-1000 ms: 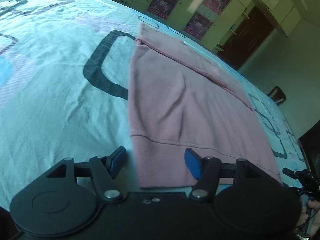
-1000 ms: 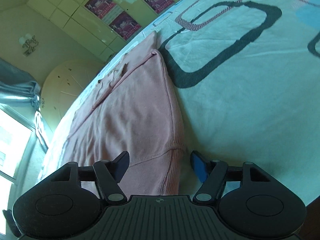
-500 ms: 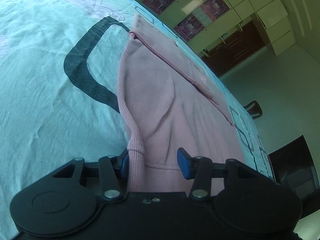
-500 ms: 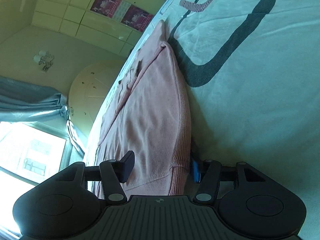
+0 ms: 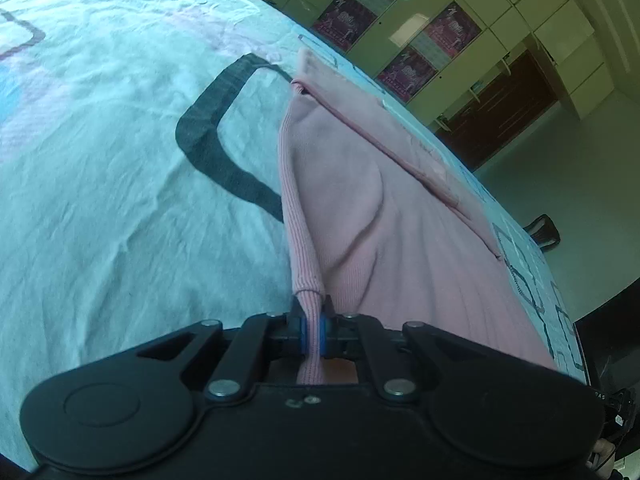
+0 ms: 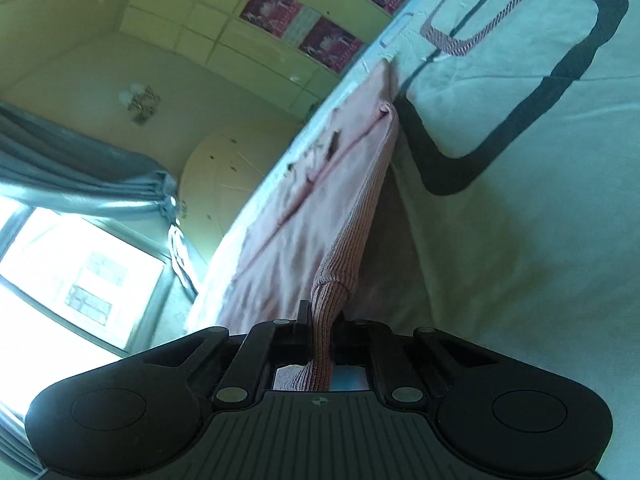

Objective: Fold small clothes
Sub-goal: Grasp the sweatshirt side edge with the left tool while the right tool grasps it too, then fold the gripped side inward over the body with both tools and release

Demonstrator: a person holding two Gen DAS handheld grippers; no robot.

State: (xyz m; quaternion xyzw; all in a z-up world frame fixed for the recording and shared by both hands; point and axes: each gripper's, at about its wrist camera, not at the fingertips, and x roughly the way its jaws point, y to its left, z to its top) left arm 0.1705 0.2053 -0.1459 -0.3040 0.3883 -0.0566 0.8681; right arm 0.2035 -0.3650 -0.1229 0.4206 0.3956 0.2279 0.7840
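A pink knit garment (image 5: 400, 216) lies spread on a pale patterned bedsheet (image 5: 100, 200). My left gripper (image 5: 311, 328) is shut on the garment's ribbed hem at its left corner, which rises off the sheet. In the right wrist view the same pink garment (image 6: 304, 208) stretches away. My right gripper (image 6: 322, 322) is shut on the ribbed hem at its right corner, lifted above the sheet (image 6: 520, 220) with a shadow under it.
The sheet carries dark rounded-square prints (image 5: 212, 148). Wall cabinets with posters (image 5: 404, 28) and a dark door (image 5: 504, 108) stand beyond the bed. A window with grey curtains (image 6: 80, 264) is at the left of the right wrist view. A chair (image 5: 542, 230) stands off the bed.
Both grippers went from open at the hem to shut on its corners. The gripped corners have lifted off the sheet.
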